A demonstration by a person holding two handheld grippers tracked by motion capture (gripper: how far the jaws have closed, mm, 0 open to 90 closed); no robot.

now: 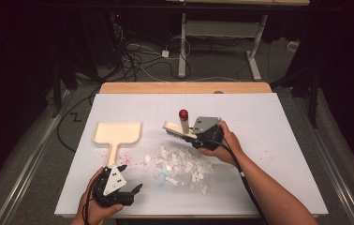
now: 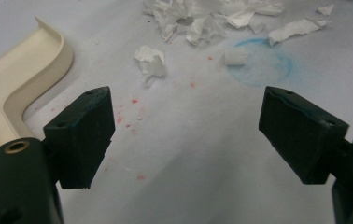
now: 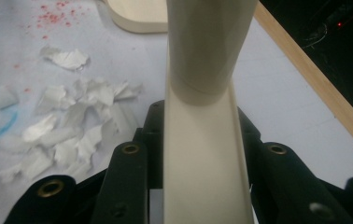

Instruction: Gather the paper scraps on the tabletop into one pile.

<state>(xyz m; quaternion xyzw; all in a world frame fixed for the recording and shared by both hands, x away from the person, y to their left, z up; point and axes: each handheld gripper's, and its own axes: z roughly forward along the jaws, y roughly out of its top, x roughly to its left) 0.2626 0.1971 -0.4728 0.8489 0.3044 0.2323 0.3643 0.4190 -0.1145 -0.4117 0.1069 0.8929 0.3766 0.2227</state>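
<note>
The dustpan lay on the table, its handle just ahead of the left gripper, whose jaws stood apart and empty. Paper scraps lay mid-table. The right gripper clamped the brush; sweeping probably came next, needing the pan held.

Bright white table under overhead light, dark murky surroundings, soft shadows, near foreground blurred in close views

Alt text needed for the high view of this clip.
The right gripper is shut on a cream hand brush with a red-tipped handle above torn white paper scraps. The open left gripper rests near a cream plastic dustpan on the white table.
</note>
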